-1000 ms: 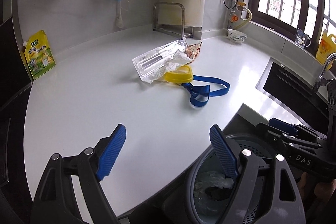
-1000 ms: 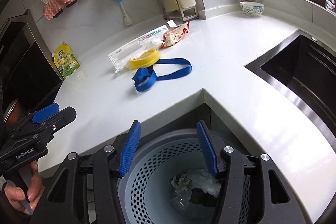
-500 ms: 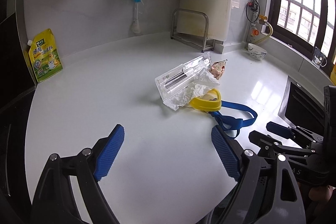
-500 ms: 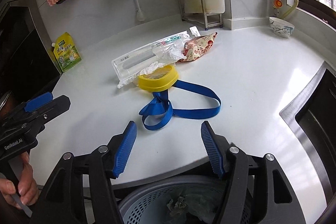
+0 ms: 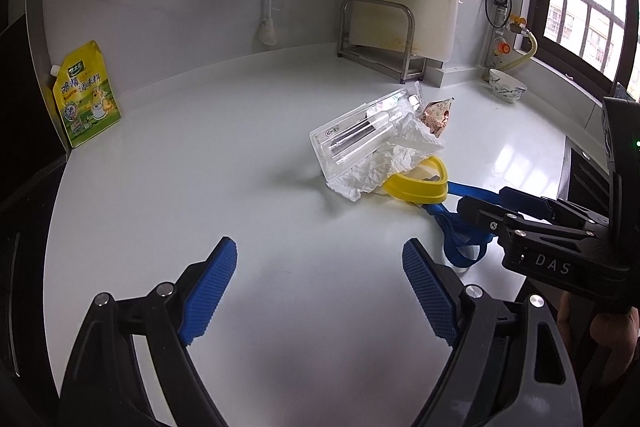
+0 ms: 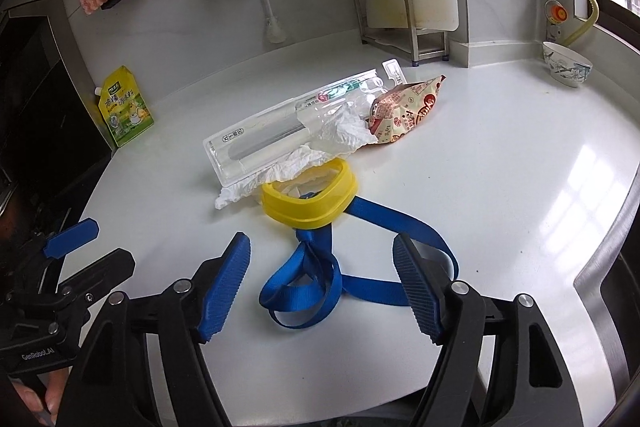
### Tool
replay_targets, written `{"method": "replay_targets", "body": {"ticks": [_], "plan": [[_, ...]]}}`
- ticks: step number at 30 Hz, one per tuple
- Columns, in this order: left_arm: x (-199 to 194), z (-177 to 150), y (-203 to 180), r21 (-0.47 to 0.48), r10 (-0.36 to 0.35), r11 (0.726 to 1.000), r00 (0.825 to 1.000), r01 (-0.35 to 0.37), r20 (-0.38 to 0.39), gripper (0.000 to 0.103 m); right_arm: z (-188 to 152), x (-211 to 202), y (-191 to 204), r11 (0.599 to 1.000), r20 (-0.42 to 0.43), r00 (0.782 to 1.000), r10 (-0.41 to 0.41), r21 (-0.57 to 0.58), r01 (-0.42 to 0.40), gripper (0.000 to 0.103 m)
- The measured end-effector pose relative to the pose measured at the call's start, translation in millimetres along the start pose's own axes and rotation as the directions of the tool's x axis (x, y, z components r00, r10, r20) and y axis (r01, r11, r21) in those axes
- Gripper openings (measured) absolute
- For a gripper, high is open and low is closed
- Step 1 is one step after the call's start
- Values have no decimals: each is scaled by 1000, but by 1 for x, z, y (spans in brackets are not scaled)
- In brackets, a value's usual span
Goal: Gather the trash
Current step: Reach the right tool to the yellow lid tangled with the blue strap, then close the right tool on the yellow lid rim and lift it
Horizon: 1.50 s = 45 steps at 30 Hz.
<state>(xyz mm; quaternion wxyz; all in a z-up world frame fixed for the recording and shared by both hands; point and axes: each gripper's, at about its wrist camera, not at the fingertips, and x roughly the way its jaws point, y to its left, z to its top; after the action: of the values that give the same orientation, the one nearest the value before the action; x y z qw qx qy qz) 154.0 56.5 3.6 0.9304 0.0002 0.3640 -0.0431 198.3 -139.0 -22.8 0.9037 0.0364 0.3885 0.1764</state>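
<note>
On the white counter (image 5: 224,187) lies a heap of trash: a clear plastic toothbrush pack (image 6: 280,127) (image 5: 360,131), crumpled white paper (image 6: 280,167) (image 5: 392,163), a red-patterned snack bag (image 6: 408,111) (image 5: 438,115), a yellow ring (image 6: 310,197) (image 5: 416,183) and a blue strap (image 6: 316,279) (image 5: 460,243). My right gripper (image 6: 322,283) hovers over the strap's loops, its jaws opening, its pads clear of the strap. My left gripper (image 5: 320,291) stands open over bare counter, left of and nearer than the heap.
A yellow refill pouch (image 5: 86,95) leans at the back left. A metal rack with a cutting board (image 5: 380,47) stands at the back, a bowl (image 6: 566,63) by the window. The sink edge (image 6: 600,267) lies on the right. Cloths and a brush hang on the wall rail.
Both grippers moved forward from over the grey bin to over the counter, closer to the heap. The bin dropped out of view. The right jaws opened wider.
</note>
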Motion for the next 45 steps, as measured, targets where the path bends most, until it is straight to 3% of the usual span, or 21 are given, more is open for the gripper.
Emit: {"method": "replay_targets", "body": {"ticks": [9,16,26,39,45], "plan": [[3,2,10,-19,6,1000,1000,-6,-3,83,30,31,-8,992,-63,996,64,-105,-71,77],[9,2,10,-20,5,1000,1000,-5,-17,83,38,55,-1,963,-146,988,41,-258,-78,78],[15,2,6,-12,10,1000,999,-10,-33,83,48,80,1,948,-195,974,111,-274,-163,78],[16,1,-1,-3,4,1000,999,-4,-35,83,42,59,-2,948,-135,985,108,-286,-143,72],[12,10,-3,10,-2,1000,1000,2,-11,83,30,29,-22,976,-83,993,88,-192,-102,72]]}}
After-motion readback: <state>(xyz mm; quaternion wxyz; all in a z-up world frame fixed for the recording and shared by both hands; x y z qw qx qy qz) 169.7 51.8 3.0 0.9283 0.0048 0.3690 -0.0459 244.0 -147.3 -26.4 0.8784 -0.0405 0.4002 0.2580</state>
